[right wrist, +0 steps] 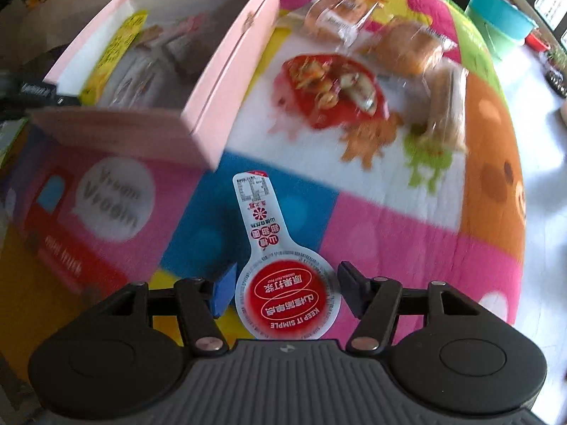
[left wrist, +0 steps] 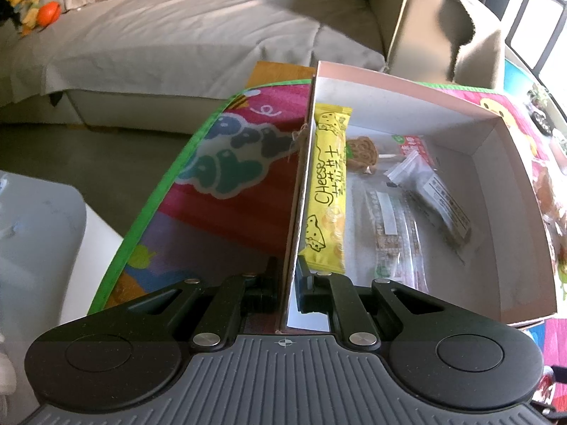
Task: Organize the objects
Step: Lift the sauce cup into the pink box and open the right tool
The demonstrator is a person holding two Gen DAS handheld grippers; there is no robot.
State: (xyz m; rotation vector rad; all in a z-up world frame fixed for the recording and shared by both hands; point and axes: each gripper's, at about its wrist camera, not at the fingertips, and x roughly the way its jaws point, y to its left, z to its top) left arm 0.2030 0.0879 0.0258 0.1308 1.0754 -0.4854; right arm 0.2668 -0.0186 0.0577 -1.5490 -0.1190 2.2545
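Observation:
A pink-sided box (left wrist: 489,163) with a white inside sits on a bright cartoon mat (left wrist: 226,184). My left gripper (left wrist: 287,283) is shut on its near left wall. Inside lie a yellow cheese stick pack (left wrist: 327,191), a waffle biscuit (left wrist: 361,154) and clear snack bags (left wrist: 397,233). In the right wrist view the box (right wrist: 216,81) is at upper left. My right gripper (right wrist: 287,292) holds a red and white spoon-shaped jelly snack (right wrist: 280,276) between its fingers above the mat (right wrist: 389,219). Wrapped buns (right wrist: 407,47) and a red snack pack (right wrist: 329,88) lie beyond.
A grey sofa (left wrist: 184,35) and a cardboard box (left wrist: 436,28) stand behind the mat. A white container (left wrist: 39,233) sits at the left. A teal tub (right wrist: 503,14) stands at far right on a white floor.

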